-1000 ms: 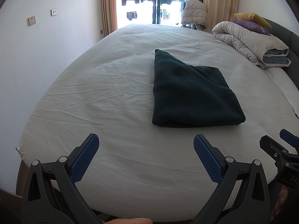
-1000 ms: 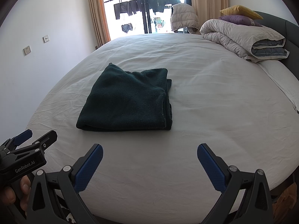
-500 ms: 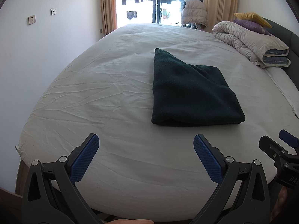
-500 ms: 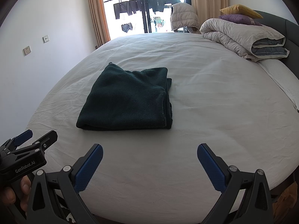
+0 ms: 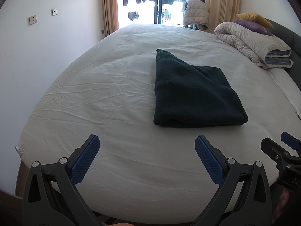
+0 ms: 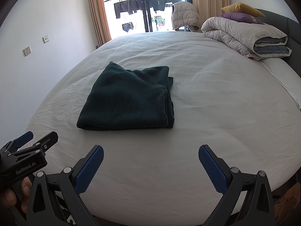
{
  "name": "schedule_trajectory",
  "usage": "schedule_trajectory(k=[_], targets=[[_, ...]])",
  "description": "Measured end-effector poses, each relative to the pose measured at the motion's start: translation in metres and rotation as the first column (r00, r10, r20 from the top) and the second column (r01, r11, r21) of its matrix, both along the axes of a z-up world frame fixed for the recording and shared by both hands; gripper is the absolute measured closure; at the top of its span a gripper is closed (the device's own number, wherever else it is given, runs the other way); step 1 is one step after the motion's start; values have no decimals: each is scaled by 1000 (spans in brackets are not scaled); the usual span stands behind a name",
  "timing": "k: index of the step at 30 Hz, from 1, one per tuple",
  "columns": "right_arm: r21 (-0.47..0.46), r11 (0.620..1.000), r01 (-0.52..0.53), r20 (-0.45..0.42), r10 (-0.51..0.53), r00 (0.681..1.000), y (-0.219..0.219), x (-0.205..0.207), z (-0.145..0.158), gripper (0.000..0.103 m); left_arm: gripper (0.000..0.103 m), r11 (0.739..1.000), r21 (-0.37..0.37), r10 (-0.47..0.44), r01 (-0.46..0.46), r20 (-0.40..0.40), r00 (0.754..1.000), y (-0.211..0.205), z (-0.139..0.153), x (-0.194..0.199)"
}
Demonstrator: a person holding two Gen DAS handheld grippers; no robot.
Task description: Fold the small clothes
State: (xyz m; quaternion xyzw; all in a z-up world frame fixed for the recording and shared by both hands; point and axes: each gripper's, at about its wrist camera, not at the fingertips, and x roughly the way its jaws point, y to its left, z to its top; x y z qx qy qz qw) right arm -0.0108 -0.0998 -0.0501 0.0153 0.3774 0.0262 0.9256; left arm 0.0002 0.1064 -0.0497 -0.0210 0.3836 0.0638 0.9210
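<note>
A folded dark green garment (image 6: 128,99) is lying flat on the white bed (image 6: 216,103). Nearer than the garment, the right gripper (image 6: 150,150) is hovering, jaws spread wide, holding nothing.

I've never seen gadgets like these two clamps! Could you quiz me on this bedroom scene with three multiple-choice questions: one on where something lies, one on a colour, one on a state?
1. Where does the folded dark green fleece garment lie?
A. On the white bed sheet
B. On top of the rolled grey quilt
C. Between one gripper's fingers

2. What colour is the topmost pillow at the head of the bed?
A. Red
B. Yellow
C. Black

3. How do the left gripper and the right gripper stand?
A. Both shut on cloth
B. One open, one shut
C. Both open, holding nothing

Answers:
1 A, the garment rests flat mid-bed, apart from the quilt.
2 B, a yellow pillow sits above a purple one.
3 C, each pair of blue pads is spread wide over bare sheet.
</note>
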Motion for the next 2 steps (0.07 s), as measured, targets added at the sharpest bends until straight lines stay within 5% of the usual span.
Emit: schedule_trajectory(k=[2], targets=[[1, 1000, 0, -2, 0, 1000, 0, 0, 0, 0, 0, 1000, 3, -2, 2, 6, 1000, 0, 1, -1]])
